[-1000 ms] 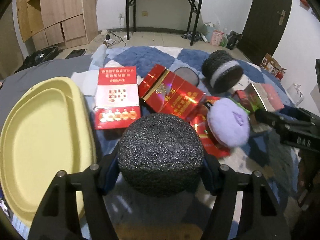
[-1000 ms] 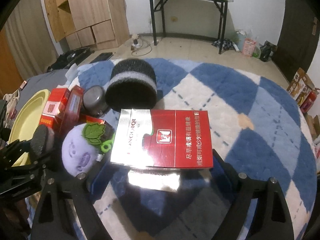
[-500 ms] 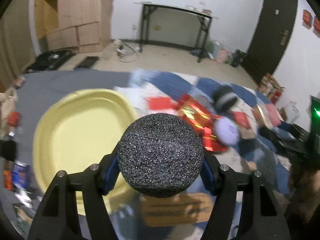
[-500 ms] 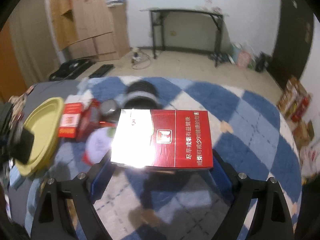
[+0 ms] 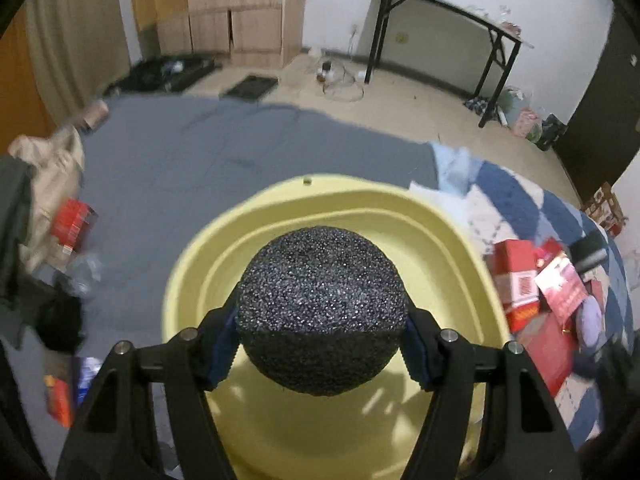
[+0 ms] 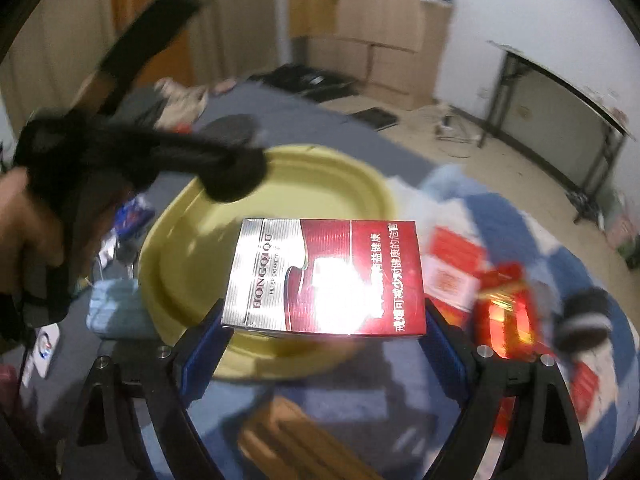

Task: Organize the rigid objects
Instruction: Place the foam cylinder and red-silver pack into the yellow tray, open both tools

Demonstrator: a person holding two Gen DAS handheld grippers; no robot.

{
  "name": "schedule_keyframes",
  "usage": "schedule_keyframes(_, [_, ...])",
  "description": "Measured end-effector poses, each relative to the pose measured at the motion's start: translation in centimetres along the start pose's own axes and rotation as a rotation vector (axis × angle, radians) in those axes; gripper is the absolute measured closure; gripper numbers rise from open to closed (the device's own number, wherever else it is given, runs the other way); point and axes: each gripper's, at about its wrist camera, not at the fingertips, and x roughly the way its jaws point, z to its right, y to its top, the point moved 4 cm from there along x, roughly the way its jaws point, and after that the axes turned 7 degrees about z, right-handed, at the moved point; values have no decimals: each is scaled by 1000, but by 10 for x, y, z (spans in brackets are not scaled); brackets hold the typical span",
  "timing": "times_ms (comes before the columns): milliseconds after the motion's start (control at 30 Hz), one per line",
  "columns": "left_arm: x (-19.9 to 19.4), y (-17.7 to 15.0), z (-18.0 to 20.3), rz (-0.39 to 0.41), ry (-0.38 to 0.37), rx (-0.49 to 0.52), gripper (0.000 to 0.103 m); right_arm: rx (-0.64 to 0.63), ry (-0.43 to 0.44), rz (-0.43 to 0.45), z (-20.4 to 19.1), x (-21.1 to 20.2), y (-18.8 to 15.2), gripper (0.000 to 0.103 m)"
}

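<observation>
Both tongs hover over the yellow tray (image 5: 192,280), left tongs (image 5: 320,344) gripping foam ball (image 5: 320,304), right tongs (image 6: 324,328) cigarette box (image 6: 324,276)

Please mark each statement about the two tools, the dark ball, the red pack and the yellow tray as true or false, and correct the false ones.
1. The left tool is shut on the dark foam ball. True.
2. The right tool is open and carries nothing. False: it is shut on the red cigarette pack.
3. The foam ball is held in front of the yellow tray. True.
4. The yellow tray already contains several red boxes. False: the tray parts in view are bare; the red boxes lie on the blue and white rug beside it.
5. The cigarette pack lies flat on the rug. False: it is held between the right tool's fingers.
</observation>
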Motion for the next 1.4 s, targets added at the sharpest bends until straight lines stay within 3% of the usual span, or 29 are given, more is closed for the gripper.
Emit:
schedule_keyframes(233, [41, -11, -17, -43, 18, -45, 34, -64, 4, -87, -29, 69, 7, 14])
schedule_keyframes(467, [50, -18, -27, -57, 34, -80, 31, -77, 3, -111, -57, 111, 11, 14])
schedule_keyframes(600, [44, -20, -30, -64, 43, -98, 21, -57, 9, -135, -62, 124, 15, 11])
schedule_keyframes(700, [19, -13, -26, -17, 35, -111, 2, -42, 25, -121, -55, 120, 18, 0])
schedule_keyframes(867, [-40, 1, -6, 64, 27, -82, 0, -1, 88, -26, -46, 60, 18, 0])
schedule_keyframes(1000, [-94, -1, 29, 125, -31, -104, 0, 43, 54, 48, -13, -1, 15, 0])
schedule_keyframes(1100, [-123, -11, 60, 152, -104, -155, 0, 89, -7, 69, 23, -52, 7, 0])
schedule_keyframes(1200, [-146, -36, 103, 146, -173, -141, 0, 116, -97, 107, 68, -108, -5, 0])
schedule_keyframes(1300, [-153, -64, 126, 115, -183, -132, 0, 149, -173, 113, 103, -156, -27, 0])
schedule_keyframes(1400, [-142, -80, 143, 76, -160, -76, 0, 230, -259, 114, 135, -178, -63, 0])
